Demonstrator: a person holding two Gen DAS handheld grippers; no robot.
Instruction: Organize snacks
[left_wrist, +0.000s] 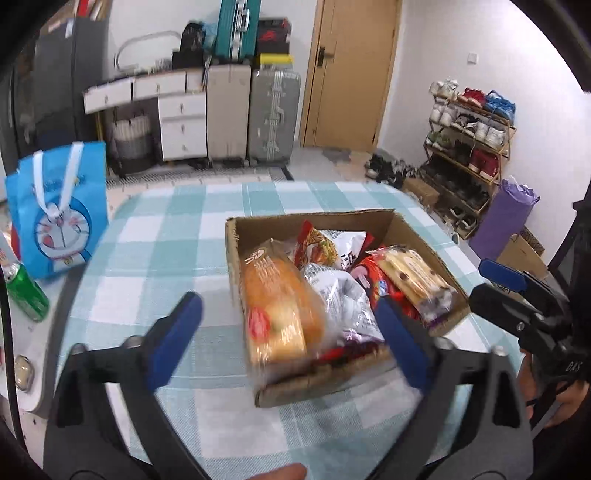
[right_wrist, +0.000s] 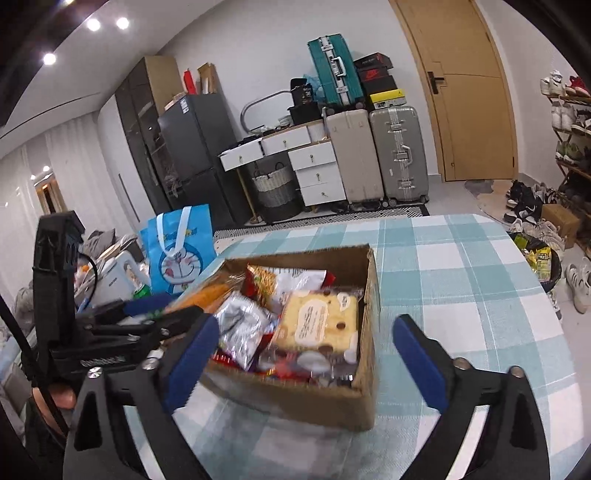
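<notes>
An open brown cardboard box (left_wrist: 424, 236) is set on the blue-and-white checked tablecloth (left_wrist: 155, 236), packed with snacks. Nearest its left wall lies an orange bread loaf in clear wrap (left_wrist: 277, 310), with a silver foil packet (right_wrist: 240, 328) beside it and a pale yellow wrapped cake (right_wrist: 317, 321) toward the right wall. The left gripper (left_wrist: 288, 328) and right gripper (right_wrist: 306, 358) are held before the box, jaws spread wide, nothing grasped. The loaf is judged soft, light and crushable; its slippery wrap is best pinched gently across the middle.

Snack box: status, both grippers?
Left gripper open, empty. Right gripper open, empty. Cardboard box full of snacks. Nothing blocking.
</notes>
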